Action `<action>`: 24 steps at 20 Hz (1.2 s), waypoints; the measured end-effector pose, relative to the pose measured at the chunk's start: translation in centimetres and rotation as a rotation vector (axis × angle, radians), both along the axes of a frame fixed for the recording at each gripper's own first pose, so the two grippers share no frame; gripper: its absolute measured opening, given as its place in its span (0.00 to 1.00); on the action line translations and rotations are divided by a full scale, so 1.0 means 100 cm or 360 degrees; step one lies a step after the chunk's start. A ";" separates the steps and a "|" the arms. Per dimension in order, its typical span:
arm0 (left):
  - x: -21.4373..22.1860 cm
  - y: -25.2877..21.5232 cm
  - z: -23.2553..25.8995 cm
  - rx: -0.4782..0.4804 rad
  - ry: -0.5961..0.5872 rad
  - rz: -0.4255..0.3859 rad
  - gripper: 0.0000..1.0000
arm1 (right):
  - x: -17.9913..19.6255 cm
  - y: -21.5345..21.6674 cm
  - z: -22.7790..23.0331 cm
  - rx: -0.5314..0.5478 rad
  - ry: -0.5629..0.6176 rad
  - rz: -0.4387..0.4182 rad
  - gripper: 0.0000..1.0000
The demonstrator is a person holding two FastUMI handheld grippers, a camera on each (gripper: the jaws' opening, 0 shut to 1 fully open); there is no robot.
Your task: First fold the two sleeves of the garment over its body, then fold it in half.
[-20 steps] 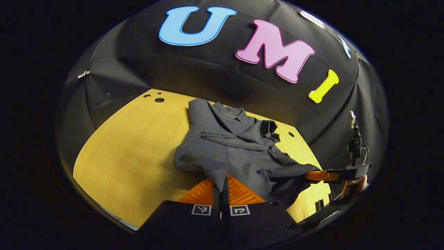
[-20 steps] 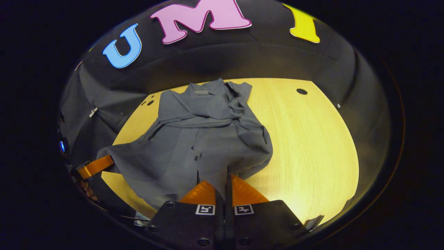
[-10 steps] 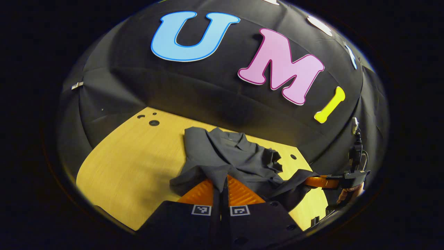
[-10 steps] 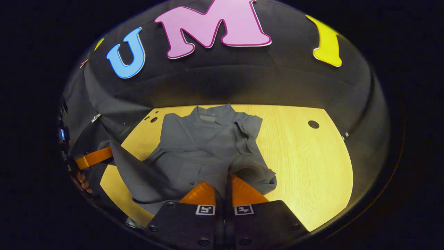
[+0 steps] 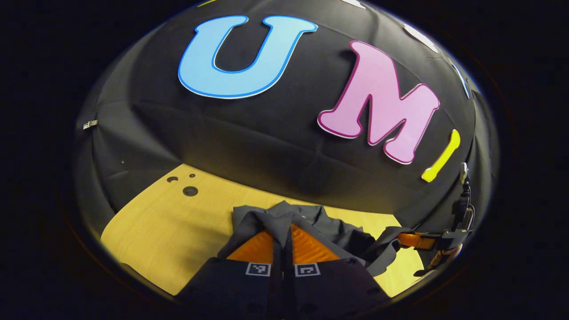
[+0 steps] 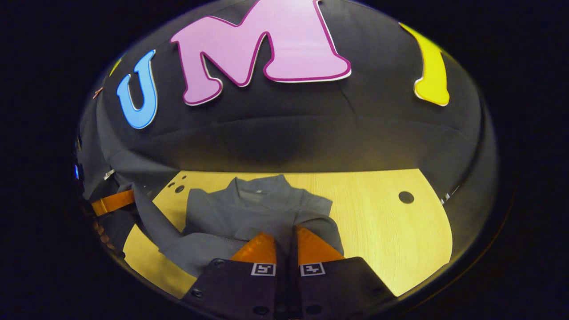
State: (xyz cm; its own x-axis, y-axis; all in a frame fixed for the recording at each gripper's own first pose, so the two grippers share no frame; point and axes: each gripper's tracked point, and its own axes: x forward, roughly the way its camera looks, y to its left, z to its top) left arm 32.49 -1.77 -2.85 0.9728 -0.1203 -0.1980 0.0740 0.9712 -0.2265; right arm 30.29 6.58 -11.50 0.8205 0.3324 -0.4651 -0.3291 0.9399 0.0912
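Left gripper view: both the left gripper point(image 5: 283, 240) and right gripper point(image 6: 286, 242) clamp the shirt point(image 6: 249, 213) hem; we should lay it level with the collar point(image 6: 258, 189).

A lit wooden table point(image 6: 391, 222) with round holes point(image 6: 406, 197) stands against black cloth point(image 6: 289, 133).

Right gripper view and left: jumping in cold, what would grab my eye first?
The grey shirt, bunched on the yellow table, with its hem pinched in the right tongs at the bottom of the right gripper view. In the left gripper view the left tongs clamp another fold of it, and the right tongs grip its edge at far right.
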 end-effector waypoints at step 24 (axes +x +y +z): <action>0.179 0.047 -0.058 0.0254 0.0072 0.0205 0.52 | 0.144 0.009 -0.049 -0.0181 -0.0194 -0.0211 0.56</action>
